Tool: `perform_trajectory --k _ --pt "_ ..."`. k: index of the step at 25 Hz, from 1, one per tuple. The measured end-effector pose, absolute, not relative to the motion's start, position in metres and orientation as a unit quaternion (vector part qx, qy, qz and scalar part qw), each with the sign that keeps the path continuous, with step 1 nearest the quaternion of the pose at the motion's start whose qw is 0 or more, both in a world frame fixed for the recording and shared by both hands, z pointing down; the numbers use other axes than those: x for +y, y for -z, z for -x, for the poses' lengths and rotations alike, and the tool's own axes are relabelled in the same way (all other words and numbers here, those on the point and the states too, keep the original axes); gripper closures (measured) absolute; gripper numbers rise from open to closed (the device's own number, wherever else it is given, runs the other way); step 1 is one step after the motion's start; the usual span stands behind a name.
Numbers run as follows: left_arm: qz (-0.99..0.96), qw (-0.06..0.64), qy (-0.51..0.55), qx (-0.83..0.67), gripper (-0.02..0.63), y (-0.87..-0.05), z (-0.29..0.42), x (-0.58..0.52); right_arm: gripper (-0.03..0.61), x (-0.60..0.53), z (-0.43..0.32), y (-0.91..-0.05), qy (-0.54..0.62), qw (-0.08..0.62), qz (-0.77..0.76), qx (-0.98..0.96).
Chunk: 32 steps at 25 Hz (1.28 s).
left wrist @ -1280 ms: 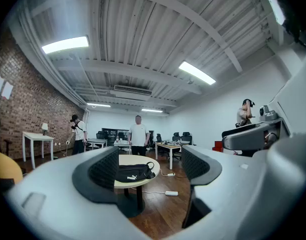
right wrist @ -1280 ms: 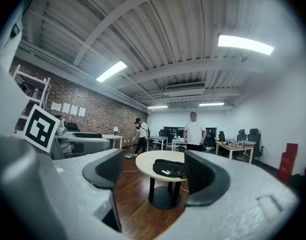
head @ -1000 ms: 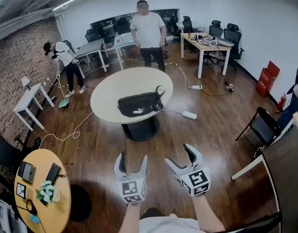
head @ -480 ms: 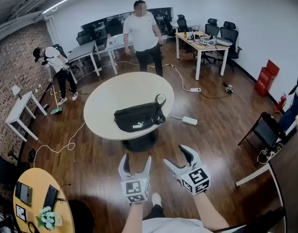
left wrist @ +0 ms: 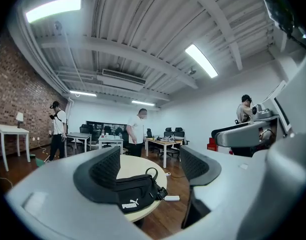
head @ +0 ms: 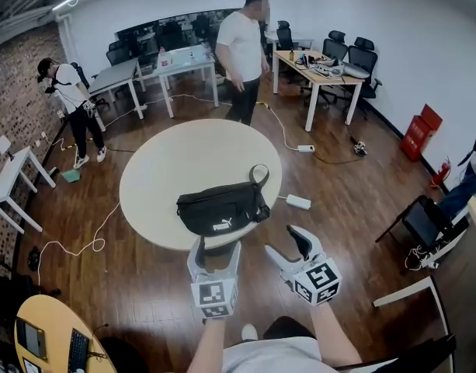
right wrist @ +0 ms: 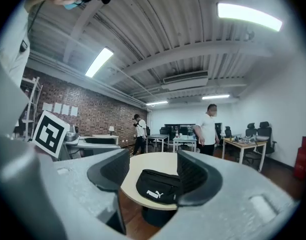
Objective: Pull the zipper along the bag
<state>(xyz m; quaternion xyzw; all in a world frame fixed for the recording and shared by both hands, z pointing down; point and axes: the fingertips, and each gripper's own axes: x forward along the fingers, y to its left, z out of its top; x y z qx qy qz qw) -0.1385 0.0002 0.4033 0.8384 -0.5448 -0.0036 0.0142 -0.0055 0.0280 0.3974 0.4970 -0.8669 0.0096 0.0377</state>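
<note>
Head view: the left gripper [head: 216, 253] and right gripper [head: 286, 242] hang in the air, both empty. The left jaws stand wide apart; the right jaws are closing on nothing. A black bag [head: 218, 208] lies ahead of them, well apart, near the front edge of a round table [head: 183, 154]. The floor [head: 338, 208] is wood, and a person [head: 241, 41] stands beyond.

Left gripper view: the bag shows between the open jaws, far off.

Right gripper view: the same, with a brick wall [right wrist: 88, 119] at the left.
</note>
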Motion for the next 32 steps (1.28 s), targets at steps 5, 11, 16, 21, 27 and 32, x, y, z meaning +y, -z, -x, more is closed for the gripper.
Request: perform_trajectory --k 5,11,16,21,27,32 --pt "-0.845 0.023 -0.003 -0.534 0.229 -0.416 0.120 -0.053 0.319 -0.031 -0.036 -0.409 -0.039 0.025 -0.518 -0.854" --pt "-0.842 0.032 -0.025 -0.538 0.230 -0.437 0.111 -0.127 0.342 -0.123 -0.043 -0.425 -0.046 0.023 -0.497 -0.866" --pt "-0.842 0.045 -0.039 -0.537 0.236 -0.441 0.093 -0.202 0.350 -0.206 -0.055 -0.441 -0.037 0.038 -0.469 -0.882" --pt "-0.837 0.068 -0.078 -0.537 0.236 -0.470 0.068 -0.268 0.354 -0.280 -0.080 -0.481 -0.063 0.082 -0.450 -0.887" --pt "-0.834 0.109 -0.111 -0.529 0.239 -0.515 0.037 -0.312 0.362 -0.343 -0.097 -0.557 -0.103 0.152 -0.399 -0.898" --pt "-0.838 0.144 -0.148 -0.505 0.249 -0.557 0.017 -0.326 0.395 -0.385 -0.095 -0.625 -0.123 0.221 -0.360 -0.898"
